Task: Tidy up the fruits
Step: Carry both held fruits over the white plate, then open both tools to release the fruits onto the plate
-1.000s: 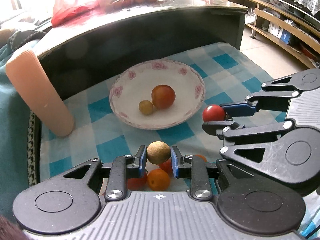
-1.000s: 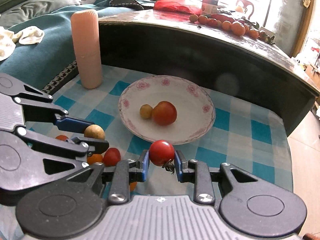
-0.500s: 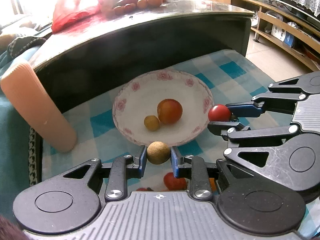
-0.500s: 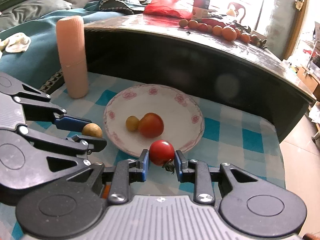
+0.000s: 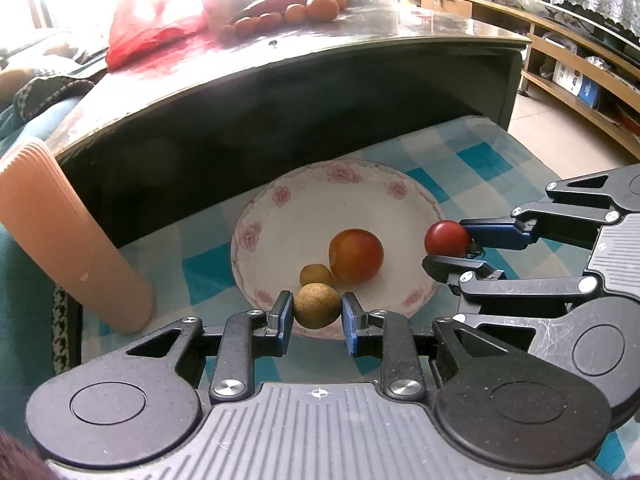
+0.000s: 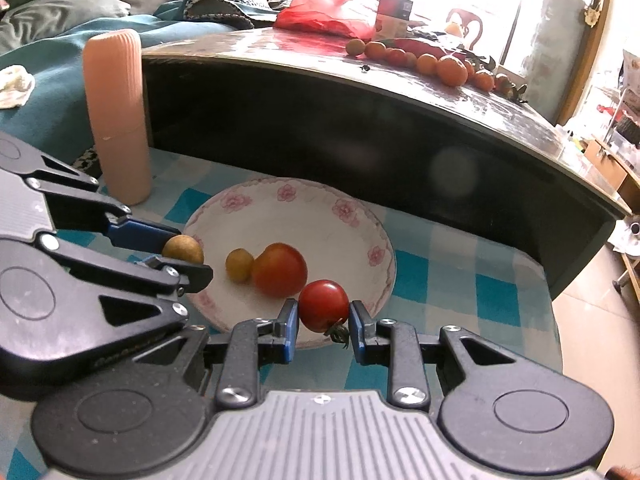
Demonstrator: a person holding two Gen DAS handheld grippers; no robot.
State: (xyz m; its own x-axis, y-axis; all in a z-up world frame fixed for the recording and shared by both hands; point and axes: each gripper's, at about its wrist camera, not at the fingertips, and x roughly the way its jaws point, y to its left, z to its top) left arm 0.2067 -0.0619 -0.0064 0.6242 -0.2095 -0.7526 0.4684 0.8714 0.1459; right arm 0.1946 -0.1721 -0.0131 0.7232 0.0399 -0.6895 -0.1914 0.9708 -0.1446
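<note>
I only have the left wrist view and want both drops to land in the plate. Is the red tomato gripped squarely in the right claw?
Observer: Yes. In the right wrist view the red tomato sits centred between both fingers of the right claw, green stem hanging below.
Operator: Is it over the plate?
Observer: It overlaps the plate at its near rim, beside the big orange-red fruit.
Operator: And my fruit?
Observer: From that side the brown fruit in the left claw is at the plate's left rim, not its middle.
</note>
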